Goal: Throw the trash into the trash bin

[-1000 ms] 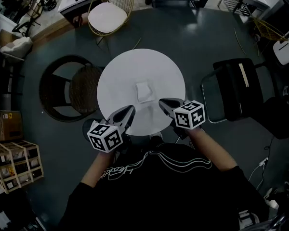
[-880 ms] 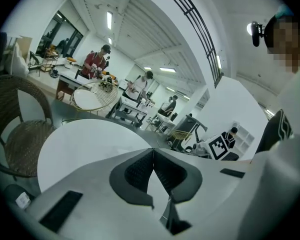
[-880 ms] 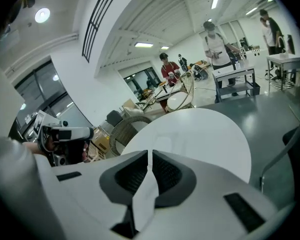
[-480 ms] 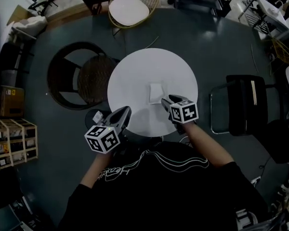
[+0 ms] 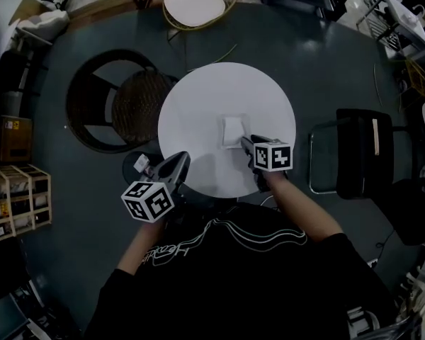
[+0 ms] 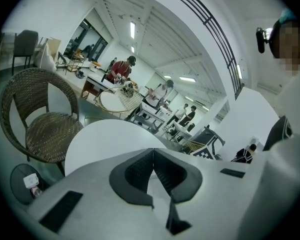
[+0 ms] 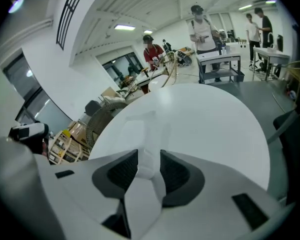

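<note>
A white crumpled tissue (image 5: 233, 128) lies near the middle of the round white table (image 5: 198, 101). My right gripper (image 5: 245, 142) is low over the table at the tissue's near edge. In the right gripper view the tissue (image 7: 142, 126) reaches in between the jaws of the right gripper (image 7: 149, 154), which stand open with the pads off it. My left gripper (image 5: 182, 160) hangs at the table's near left edge, shut and empty, as the left gripper view also shows of the left gripper (image 6: 153, 151). A small dark round trash bin (image 5: 138, 166) stands on the floor left of the table, and it is seen again as the bin (image 6: 26, 183) low in the left gripper view.
A wicker chair (image 5: 131, 112) stands close on the table's left and a black chair (image 5: 361, 151) on its right. A wire chair with a white cushion (image 5: 193, 0) is beyond the table. Crates (image 5: 14, 200) sit at far left. People stand at desks (image 7: 202, 31) in the background.
My right gripper has moved forward over the table and down to the tissue's near edge. My left gripper has drifted left toward the table's edge, above the bin's side.
</note>
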`<state>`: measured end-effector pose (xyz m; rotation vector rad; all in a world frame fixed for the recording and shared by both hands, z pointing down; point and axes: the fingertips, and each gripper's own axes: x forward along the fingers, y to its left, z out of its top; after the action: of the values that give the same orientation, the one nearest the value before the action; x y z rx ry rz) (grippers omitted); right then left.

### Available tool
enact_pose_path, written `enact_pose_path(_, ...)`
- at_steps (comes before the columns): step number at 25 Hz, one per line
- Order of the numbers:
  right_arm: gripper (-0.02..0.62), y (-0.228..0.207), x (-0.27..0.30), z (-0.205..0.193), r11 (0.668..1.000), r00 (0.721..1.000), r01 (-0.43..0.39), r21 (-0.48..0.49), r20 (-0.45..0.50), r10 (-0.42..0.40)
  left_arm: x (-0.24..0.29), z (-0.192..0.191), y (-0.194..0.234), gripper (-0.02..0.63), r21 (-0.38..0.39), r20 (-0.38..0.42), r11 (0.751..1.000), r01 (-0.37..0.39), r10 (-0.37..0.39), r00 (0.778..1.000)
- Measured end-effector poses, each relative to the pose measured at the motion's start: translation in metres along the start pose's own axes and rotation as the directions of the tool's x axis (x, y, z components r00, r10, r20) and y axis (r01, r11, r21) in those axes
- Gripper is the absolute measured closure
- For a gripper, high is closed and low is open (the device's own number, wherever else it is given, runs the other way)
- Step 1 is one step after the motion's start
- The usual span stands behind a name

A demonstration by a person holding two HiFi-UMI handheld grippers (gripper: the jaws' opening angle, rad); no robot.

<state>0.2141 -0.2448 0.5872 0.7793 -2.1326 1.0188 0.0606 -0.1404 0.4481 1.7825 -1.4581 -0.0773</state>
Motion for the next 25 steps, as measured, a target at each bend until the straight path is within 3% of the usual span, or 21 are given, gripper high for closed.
enact_pose_path(8,0.549,-0.007,-0.005,0.0,0.999,0.999,0.05,0.007,0.013,-0.05,0.001,-0.004,0.006,0.6,-0.022,-0.001,1.0,0.008,-0.008,1.0)
enact_pose_path(17,0.56,-0.01,-0.025,0.009,0.994,0.99,0.096,0.047,0.103,-0.101,-0.008,-0.004,0.01,0.6,-0.04,-0.002,0.999,0.027,-0.027,1.0)
enact_pose_path(21,0.56,-0.001,-0.045,0.027,0.995,0.979,0.064,0.073,0.189,-0.076,-0.017,-0.004,0.01,0.6,-0.041,0.012,0.998,0.037,-0.037,0.999)
enact_pose_path(25,0.56,0.03,-0.069,0.055,0.998,0.952,0.055,0.043,0.301,-0.065,-0.036,0.002,0.014,0.6,-0.044,0.032,0.998,0.044,-0.043,0.999)
